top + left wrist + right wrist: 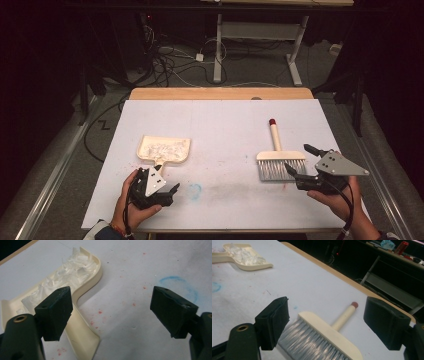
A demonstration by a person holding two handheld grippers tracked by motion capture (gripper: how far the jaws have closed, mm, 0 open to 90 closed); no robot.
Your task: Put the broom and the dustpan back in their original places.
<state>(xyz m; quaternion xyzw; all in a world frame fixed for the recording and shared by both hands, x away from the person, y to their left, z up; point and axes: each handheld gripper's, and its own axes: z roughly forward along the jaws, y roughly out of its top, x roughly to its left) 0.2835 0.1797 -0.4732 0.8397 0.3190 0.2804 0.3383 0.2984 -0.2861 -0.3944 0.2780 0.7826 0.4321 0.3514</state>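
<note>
Worktop (220, 120) covered in a white sheet, seen from above, with a strip of bare wood along its far edge. A person's two hands come in from the near side, each holding a black two-jaw gripper.

The left gripper (162, 186) sits at the near left, held in the left hand (131, 202). Its jaws are wide apart and hold nothing. Just beyond it lies a cream dustpan (165, 149), flat on the worktop, its handle pointing back toward the gripper. The pan holds a heap of white shredded scraps (161, 148). In the left gripper view the dustpan's handle (82, 337) runs beneath the left-hand jaw, and the scraps (65, 275) fill the pan beyond it. Whether that jaw touches the handle cannot be told. A faint blue ring mark (178, 286) and small red specks dot the white sheet between the jaws.

The right gripper (302, 161) is at the near right, held in the right hand (332, 197), with a grey three-cornered plate (340, 164) on top. Its jaws are also wide apart, empty. A brush (278, 157) with a cream head, grey bristles and a red-tipped handle lies flat just beside it, bristles toward the person. In the right gripper view the brush (329, 332) lies between the open jaws, its handle pointing away, and the dustpan (244, 256) is well apart at the far left
</note>
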